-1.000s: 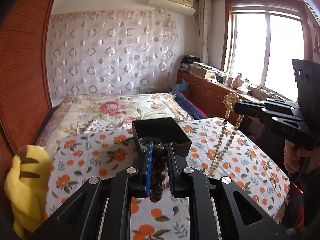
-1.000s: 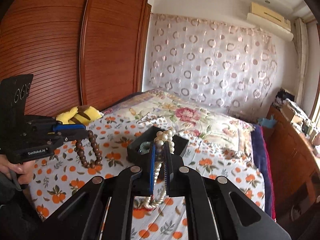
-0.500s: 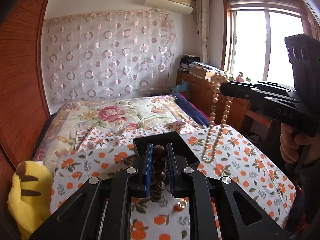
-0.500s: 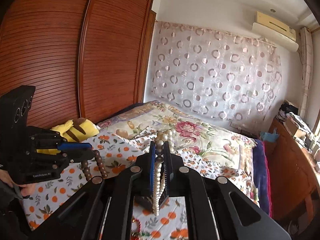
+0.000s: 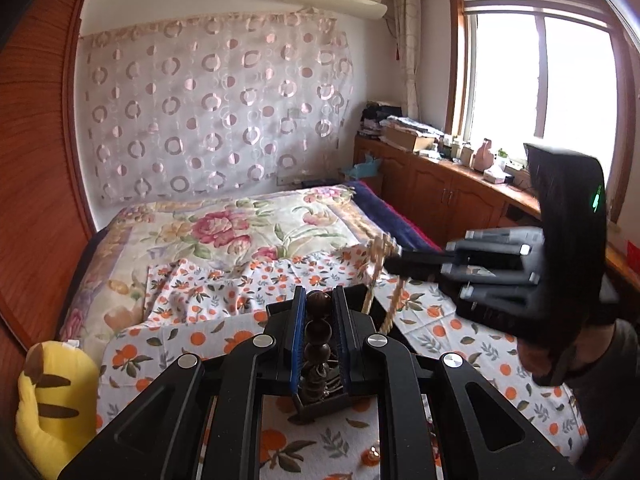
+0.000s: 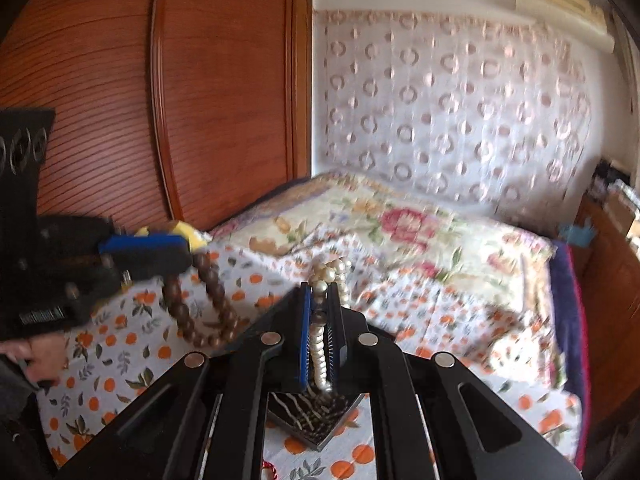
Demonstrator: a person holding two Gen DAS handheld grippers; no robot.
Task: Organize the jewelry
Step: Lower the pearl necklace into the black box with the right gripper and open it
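Left tongs (image 5: 319,332) clamped on dark wooden bead string (image 5: 318,330), right tongs (image 6: 319,334) clamped on pearl strand (image 6: 320,344), both hanging over black box (image 5: 320,402) on bed's orange-print cloth (image 5: 460,344). Probably light, limp, swinging; pearls slippery, better pinched mid-loop between beads.

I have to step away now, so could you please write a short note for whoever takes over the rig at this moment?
Left gripper: shut on the brown bead bracelet, which hangs over the black jewelry box.
Right gripper: shut on the pearl necklace, which dangles over the same box.
The box sits on the orange-print cloth on the bed.
Done: both pieces picked up and brought over the box.
Left: lower each piece in and release. A small gold piece and a red one lie on the cloth.
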